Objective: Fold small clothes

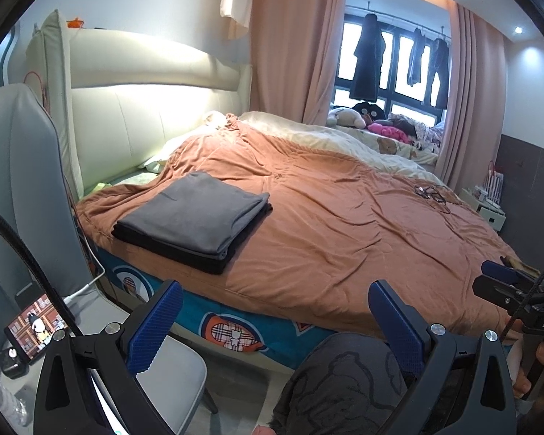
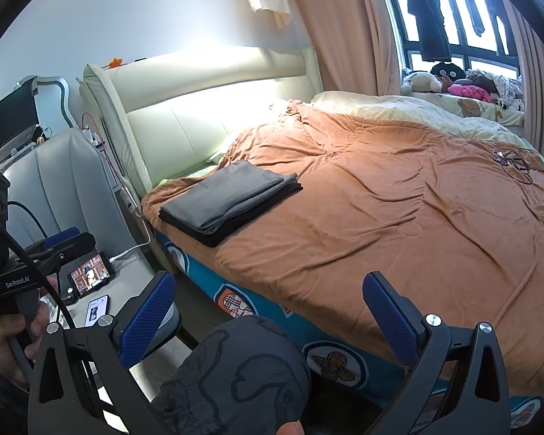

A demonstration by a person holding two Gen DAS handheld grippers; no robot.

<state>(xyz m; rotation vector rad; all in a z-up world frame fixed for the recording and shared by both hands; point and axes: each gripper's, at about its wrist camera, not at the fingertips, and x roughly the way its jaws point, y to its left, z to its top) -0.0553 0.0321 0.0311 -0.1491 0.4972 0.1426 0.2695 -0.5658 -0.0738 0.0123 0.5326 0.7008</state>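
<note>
Both wrist views face the bed [image 1: 344,224] (from its foot-side edge).

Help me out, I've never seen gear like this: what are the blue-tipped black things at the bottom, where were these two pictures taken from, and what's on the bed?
No robot here: a person holds a handheld tool in each hand, with a fisheye camera on each looking forward along its two blue-padded fingers. One picture comes from the left tool, the other from the right tool. Both are open and hold nothing. Each view also catches the other tool at its edge. On the bed's orange blanket lies a stack of folded clothes, grey on top, black beneath. A tangled cord lies further off. The patterned grey cloth below looks like the person's knee.
</note>
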